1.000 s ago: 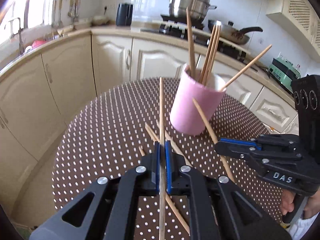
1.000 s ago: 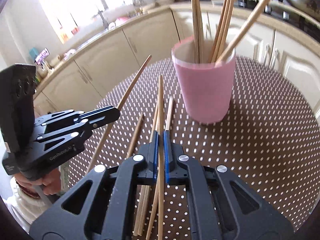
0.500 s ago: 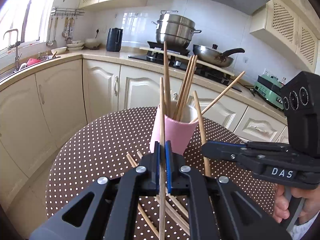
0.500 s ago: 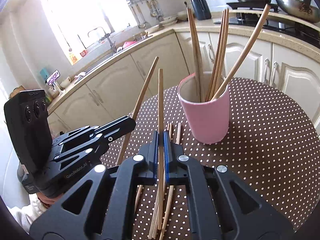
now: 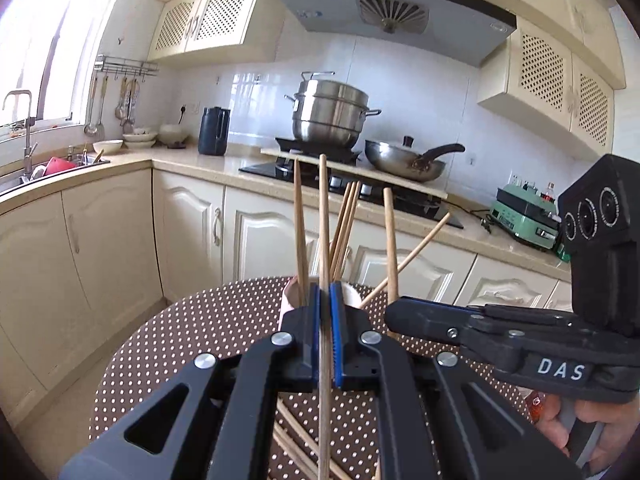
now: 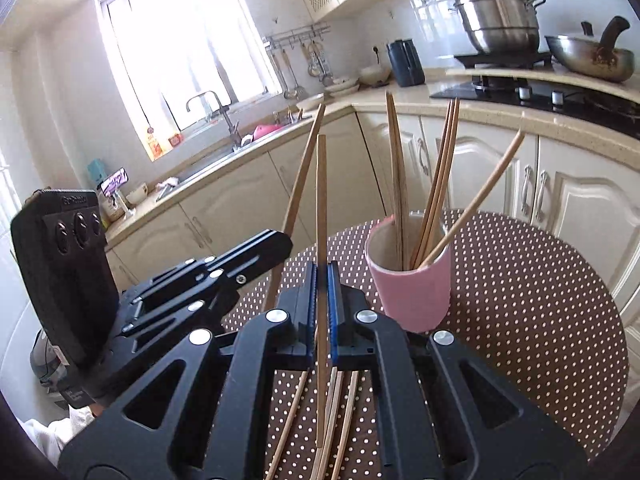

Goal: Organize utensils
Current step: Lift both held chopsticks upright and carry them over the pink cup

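My left gripper (image 5: pixel 325 312) is shut on one wooden chopstick (image 5: pixel 323 220) that stands up between its blue pads. My right gripper (image 6: pixel 321 292) is shut on another chopstick (image 6: pixel 321 200), also near upright. Both grippers hover side by side above the dotted brown table (image 6: pixel 520 300). The pink cup (image 6: pixel 412 292) stands just ahead and right of the right gripper, with several chopsticks (image 6: pixel 436 184) in it. In the left wrist view the cup (image 5: pixel 289 302) is mostly hidden behind my fingers. The right gripper (image 5: pixel 394 314) and its chopstick (image 5: pixel 390 240) show there too.
Loose chopsticks (image 6: pixel 340 412) lie on the table under the grippers. The round table's edge (image 5: pixel 132 344) curves close on the left. Cream cabinets (image 5: pixel 100 248) and a counter with hob, steel pot (image 5: pixel 330 112) and wok (image 5: pixel 404 160) stand behind. A person's hand (image 5: pixel 560 428) holds the right gripper.
Both grippers have risen and tipped upward, each carrying its chopstick off the table. The cup now sits lower in both views and more of the kitchen wall shows.
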The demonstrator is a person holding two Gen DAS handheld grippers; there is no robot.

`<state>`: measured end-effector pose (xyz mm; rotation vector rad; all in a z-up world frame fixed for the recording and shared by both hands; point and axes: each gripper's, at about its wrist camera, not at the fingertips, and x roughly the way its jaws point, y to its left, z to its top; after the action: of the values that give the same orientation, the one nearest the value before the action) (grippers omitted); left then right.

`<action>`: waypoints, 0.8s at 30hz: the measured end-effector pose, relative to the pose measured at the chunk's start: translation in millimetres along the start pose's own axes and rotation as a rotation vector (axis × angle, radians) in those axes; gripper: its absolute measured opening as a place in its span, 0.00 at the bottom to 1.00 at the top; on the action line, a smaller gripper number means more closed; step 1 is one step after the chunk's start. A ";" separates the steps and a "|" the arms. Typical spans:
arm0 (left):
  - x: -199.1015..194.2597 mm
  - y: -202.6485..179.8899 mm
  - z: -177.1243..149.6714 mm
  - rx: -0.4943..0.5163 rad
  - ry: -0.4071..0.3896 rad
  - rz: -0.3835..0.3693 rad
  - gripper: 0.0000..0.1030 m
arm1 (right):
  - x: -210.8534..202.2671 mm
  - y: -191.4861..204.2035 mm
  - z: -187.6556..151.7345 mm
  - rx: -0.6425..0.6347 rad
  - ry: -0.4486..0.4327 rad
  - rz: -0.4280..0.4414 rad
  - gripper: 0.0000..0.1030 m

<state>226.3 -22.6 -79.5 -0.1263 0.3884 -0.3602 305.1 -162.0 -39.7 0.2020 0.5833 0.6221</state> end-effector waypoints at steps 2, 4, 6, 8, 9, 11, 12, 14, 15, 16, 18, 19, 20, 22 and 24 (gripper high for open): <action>1.1 -2.7 5.3 0.001 -0.025 -0.006 0.05 | -5.2 2.9 5.0 -0.011 -0.026 -0.010 0.05; 2.9 -7.4 11.4 0.013 -0.053 -0.012 0.05 | -7.4 3.7 9.7 -0.017 -0.045 -0.019 0.05; 5.6 -10.3 18.0 0.016 -0.073 -0.017 0.05 | -10.6 3.3 14.0 -0.011 -0.069 -0.022 0.05; 8.0 -11.9 23.7 0.016 -0.097 -0.021 0.05 | -12.4 2.0 18.1 -0.007 -0.093 -0.025 0.05; 9.6 -13.1 27.1 0.020 -0.113 -0.022 0.05 | -12.5 1.6 20.4 -0.006 -0.100 -0.026 0.05; 11.7 -14.3 31.1 0.024 -0.134 -0.020 0.05 | -12.9 -0.3 26.6 -0.007 -0.115 -0.029 0.05; 13.2 -14.6 33.3 0.021 -0.146 -0.024 0.05 | -13.3 -0.1 29.7 -0.015 -0.122 -0.039 0.05; 15.5 -15.6 37.3 0.026 -0.169 -0.036 0.05 | -14.5 -0.6 37.3 -0.028 -0.143 -0.045 0.05; 15.8 -15.5 39.4 0.033 -0.193 -0.032 0.05 | -15.0 -1.7 41.3 -0.026 -0.157 -0.044 0.05; 16.5 -15.0 41.6 0.034 -0.205 -0.036 0.05 | -15.0 -2.9 43.7 -0.025 -0.163 -0.041 0.05; 18.1 -12.0 46.3 0.024 -0.238 -0.055 0.05 | -15.1 -5.1 48.7 -0.025 -0.185 -0.042 0.05; 19.2 -10.6 48.2 0.019 -0.255 -0.064 0.05 | -13.9 -6.6 51.9 -0.022 -0.189 -0.039 0.05; 20.3 -9.8 49.3 0.017 -0.266 -0.068 0.05 | -13.5 -8.3 53.7 -0.018 -0.194 -0.037 0.05; 24.6 -6.9 51.4 0.007 -0.293 -0.079 0.05 | -11.8 -9.4 57.9 -0.018 -0.207 -0.042 0.05; 30.6 -2.9 54.3 -0.011 -0.308 -0.083 0.05 | -10.7 -10.9 61.6 -0.018 -0.225 -0.050 0.05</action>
<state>273.1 -33.7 -39.7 -0.2059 0.0807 -0.4139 338.5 -177.5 11.9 0.2361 0.3648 0.5474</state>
